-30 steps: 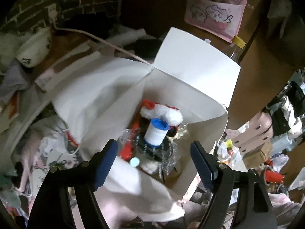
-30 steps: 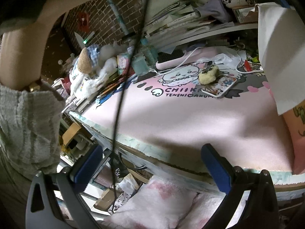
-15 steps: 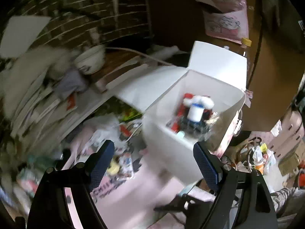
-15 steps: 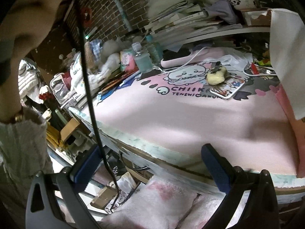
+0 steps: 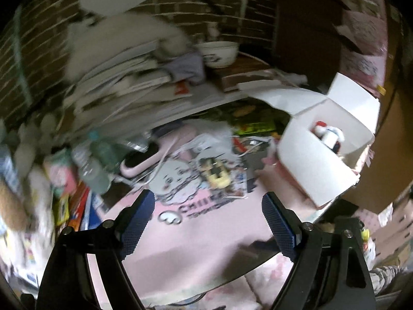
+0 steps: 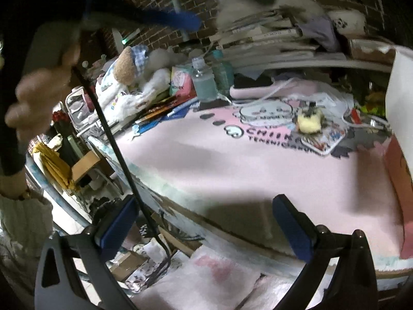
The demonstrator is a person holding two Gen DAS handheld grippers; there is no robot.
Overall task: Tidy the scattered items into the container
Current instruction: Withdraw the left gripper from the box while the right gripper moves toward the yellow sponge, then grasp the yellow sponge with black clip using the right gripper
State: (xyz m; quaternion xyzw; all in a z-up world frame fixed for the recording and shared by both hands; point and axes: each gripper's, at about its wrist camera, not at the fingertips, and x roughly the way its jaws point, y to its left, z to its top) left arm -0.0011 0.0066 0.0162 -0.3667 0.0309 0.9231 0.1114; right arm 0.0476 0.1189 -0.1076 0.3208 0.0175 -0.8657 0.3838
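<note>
Boxed so far: bottle and red-white plush in our white box (image 5: pixel 317 178). Outstanding: yellow toy (image 5: pixel 218 175), possibly more. Left gripper (image 5: pixel 209 222) and right gripper (image 6: pixel 206 230): spread, empty.

Dim indoor light, heavy motion blur at left, fisheye-bent dark corners, soft shadows on the pink mat (image 6: pixel 258 170).

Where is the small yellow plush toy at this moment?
In both wrist views, the yellow plush toy lies on the pink mat, left of the white box.
</note>
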